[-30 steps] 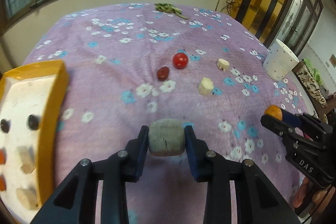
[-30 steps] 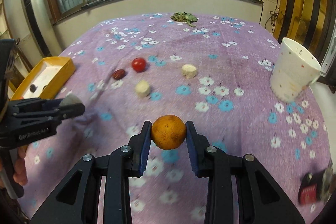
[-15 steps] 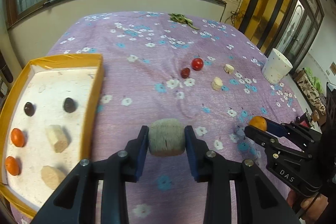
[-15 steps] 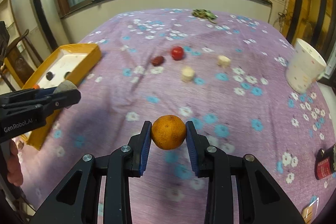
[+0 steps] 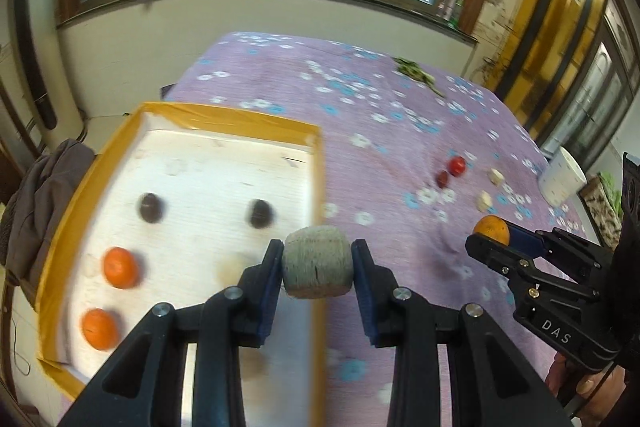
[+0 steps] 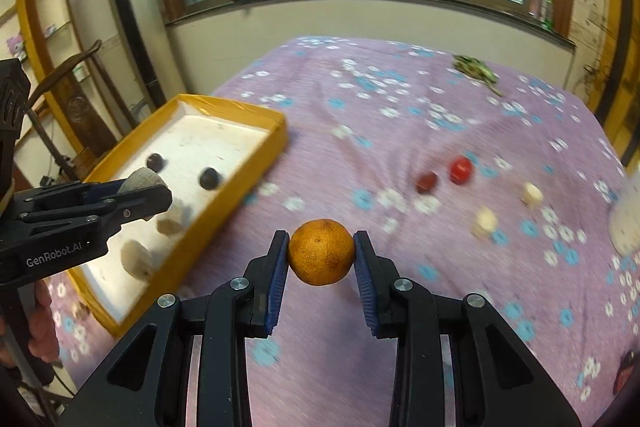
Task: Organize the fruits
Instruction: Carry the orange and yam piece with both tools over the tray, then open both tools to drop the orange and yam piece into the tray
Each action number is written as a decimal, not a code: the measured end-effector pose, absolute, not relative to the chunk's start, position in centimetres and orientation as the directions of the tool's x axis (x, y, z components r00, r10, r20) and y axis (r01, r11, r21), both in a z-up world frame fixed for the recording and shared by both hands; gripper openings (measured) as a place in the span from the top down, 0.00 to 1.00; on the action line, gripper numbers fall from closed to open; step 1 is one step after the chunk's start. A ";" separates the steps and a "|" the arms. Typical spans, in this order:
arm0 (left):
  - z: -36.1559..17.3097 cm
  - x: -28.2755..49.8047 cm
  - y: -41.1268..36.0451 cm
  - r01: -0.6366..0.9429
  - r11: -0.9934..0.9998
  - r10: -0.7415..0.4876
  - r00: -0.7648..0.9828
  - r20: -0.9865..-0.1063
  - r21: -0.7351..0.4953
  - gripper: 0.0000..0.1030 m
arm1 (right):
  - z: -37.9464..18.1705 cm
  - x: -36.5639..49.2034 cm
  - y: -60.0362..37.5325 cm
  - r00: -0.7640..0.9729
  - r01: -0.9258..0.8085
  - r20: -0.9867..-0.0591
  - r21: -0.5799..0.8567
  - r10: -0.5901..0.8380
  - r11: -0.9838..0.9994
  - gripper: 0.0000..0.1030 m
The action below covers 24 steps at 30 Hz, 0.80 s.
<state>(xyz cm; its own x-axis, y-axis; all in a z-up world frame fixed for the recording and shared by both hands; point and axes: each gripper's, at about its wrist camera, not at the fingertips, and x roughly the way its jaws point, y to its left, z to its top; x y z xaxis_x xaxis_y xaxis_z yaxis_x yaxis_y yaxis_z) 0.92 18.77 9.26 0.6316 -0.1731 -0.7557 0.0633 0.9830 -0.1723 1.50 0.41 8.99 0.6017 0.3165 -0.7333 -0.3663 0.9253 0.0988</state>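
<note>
My left gripper (image 5: 318,263) is shut on a grey-brown kiwi (image 5: 318,261) and holds it above the right rim of the yellow tray (image 5: 316,163). The tray holds two oranges (image 5: 120,267), two dark fruits (image 5: 262,213) and pale chunks. My right gripper (image 6: 321,253) is shut on an orange (image 6: 321,251) above the purple flowered cloth, right of the tray (image 6: 256,155). On the cloth lie a red tomato (image 6: 460,169), a dark red date (image 6: 426,181) and two pale fruit chunks (image 6: 484,221).
A white cup (image 5: 562,179) stands at the cloth's far right. Green leaves (image 6: 476,71) lie at the far edge. A wall with windows runs behind the table. A chair with grey cloth (image 5: 36,195) stands left of the tray.
Both grippers have swung left toward the tray with their fruit held. The left gripper now hangs over the tray's right rim; the loose fruits have slid to the right in both views.
</note>
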 end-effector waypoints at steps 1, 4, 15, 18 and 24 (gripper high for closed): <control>9.4 1.1 19.7 0.050 0.984 -0.165 0.634 -0.756 -0.173 0.64 | 9.1 1.9 1.1 0.599 -0.376 -0.733 0.097 0.322 0.921 0.70; 9.5 1.9 22.2 0.012 0.984 -0.143 0.637 -0.757 -0.176 0.64 | 9.2 3.2 3.4 0.587 -0.404 -0.735 0.099 0.341 0.909 0.70; 8.0 8.0 28.2 -0.060 0.988 -0.078 0.600 -0.796 -0.142 0.64 | 7.4 9.8 11.0 0.499 -0.443 -0.767 0.175 0.404 0.879 0.70; 7.2 10.3 28.9 -0.067 0.988 -0.076 0.581 -0.811 -0.140 0.64 | 6.2 11.7 12.7 0.479 -0.435 -0.790 0.166 0.383 0.885 0.70; 5.0 13.5 29.6 -0.086 0.987 -0.070 0.534 -0.842 -0.136 0.64 | 4.2 14.7 14.6 0.452 -0.421 -0.823 0.144 0.345 0.895 0.69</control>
